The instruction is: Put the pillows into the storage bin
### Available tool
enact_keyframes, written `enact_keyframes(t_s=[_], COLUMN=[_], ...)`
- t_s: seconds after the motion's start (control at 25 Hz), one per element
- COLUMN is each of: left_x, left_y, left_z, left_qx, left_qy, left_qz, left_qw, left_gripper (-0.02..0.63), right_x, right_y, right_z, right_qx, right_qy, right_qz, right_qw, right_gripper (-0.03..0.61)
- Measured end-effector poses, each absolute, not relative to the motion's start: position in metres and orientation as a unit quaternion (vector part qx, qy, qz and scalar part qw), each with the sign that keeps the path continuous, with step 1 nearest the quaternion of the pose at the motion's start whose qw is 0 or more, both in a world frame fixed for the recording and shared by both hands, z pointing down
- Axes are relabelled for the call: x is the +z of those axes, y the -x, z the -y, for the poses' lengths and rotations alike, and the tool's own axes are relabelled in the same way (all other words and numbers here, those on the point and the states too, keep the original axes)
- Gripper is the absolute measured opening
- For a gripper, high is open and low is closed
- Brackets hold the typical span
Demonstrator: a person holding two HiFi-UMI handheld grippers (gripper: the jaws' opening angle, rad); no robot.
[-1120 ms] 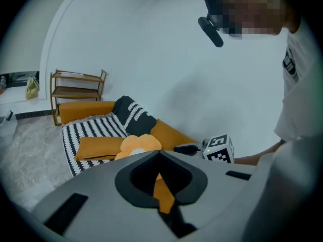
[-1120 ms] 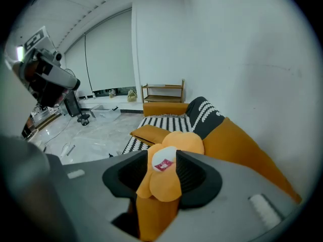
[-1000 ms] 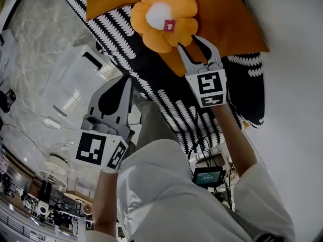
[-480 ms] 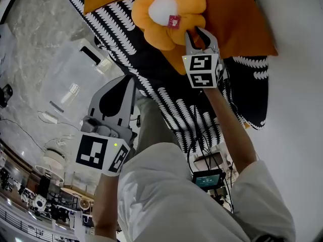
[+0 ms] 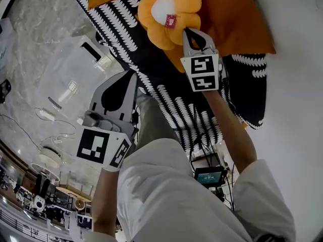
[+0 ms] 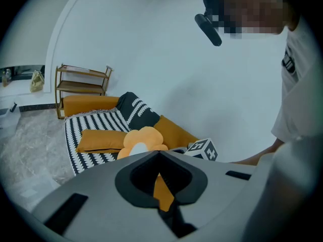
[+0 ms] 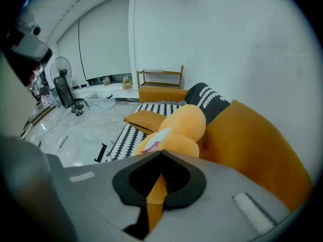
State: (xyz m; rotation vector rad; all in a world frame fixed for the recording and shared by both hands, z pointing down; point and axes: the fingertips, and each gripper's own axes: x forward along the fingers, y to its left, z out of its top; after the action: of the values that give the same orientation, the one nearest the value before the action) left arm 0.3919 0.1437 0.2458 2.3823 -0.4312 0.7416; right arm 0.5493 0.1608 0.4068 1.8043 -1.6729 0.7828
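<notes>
On the right gripper (image 5: pixel 192 32) the jaws have just closed tight at the orange flower pillow (image 5: pixel 169 9)'s lower petal, with no sure bite of fabric showing, so the lift looks doubtful.

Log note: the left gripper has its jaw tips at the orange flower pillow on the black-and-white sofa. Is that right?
No, it is the right gripper whose jaw tips are at the orange flower pillow on the black-and-white sofa; its jaws have just been closing and now pinch a petal's edge. The left gripper is shut on nothing. The head view shows it.
</notes>
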Motion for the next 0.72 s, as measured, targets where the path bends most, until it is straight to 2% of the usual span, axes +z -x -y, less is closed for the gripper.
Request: enact_keyframes(t_s=[0.32,0.72], left_x=[0.237,0.229], left_y=[-0.363,-0.303], left_z=[-0.137,-0.13], left_qx=[0.263,0.238], left_qy=[-0.899,-0.897], left_qz=[0.174,0.201], left_qw=[0.303,0.314], left_gripper=[0.008,0.008], right_x=[0.359,0.321], right_y=[-0.513,-0.447], right_z=[-0.138,-0.119], right_qx=[0.269,0.244], right_qy=[-0.67,-0.644], right_qz=[0.646,0.679], right_qw=[0.248,0.255], right_gripper=[0.012,0.012])
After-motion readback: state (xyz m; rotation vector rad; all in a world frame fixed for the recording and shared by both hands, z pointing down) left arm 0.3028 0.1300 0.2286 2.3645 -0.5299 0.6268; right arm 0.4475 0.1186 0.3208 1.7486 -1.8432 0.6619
